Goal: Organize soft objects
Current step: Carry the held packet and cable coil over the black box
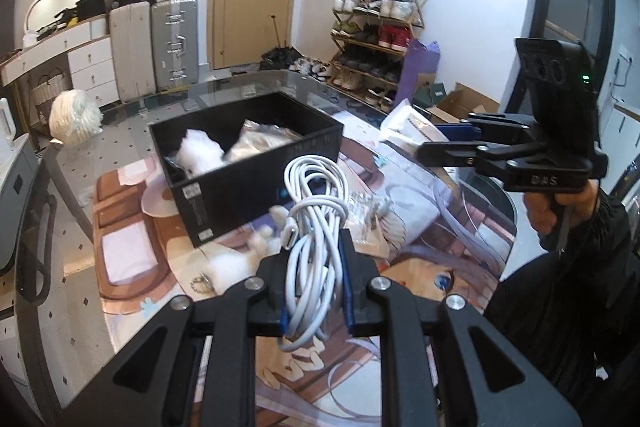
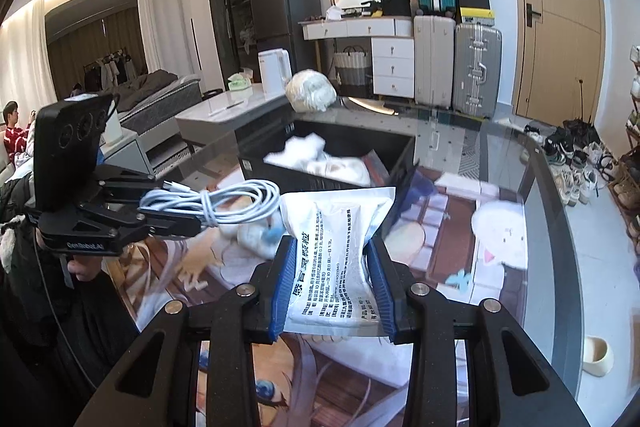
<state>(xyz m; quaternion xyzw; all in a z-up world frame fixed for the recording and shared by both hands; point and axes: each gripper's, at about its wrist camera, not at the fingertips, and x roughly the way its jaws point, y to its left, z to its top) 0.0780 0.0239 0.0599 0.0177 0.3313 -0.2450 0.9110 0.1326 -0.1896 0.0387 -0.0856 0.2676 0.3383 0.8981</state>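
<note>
The left gripper (image 1: 316,291) is clamped on a coiled white charging cable (image 1: 316,219), the loops bunched between its blue-edged fingers (image 1: 347,291) and held above the table mat, just in front of the black box (image 1: 248,183). The right gripper (image 2: 332,287) is closed on a white printed sachet (image 2: 336,247) (Chinese text runs down its face), which also hangs above the mat, on the near side of the black box.

The left wrist view shows the right gripper from the side, to the right of the box, with only a pale edge of its sachet visible. The right wrist view shows the left gripper side-on, left of the box, the cable's plug end sticking out past its fingers.

Inside the black box lie white fluffy pieces (image 1: 200,151) and a clear plastic bag (image 1: 264,143). More white fluff (image 1: 236,263) sits on the anime-print mat (image 1: 420,195) in front of the box.
</note>
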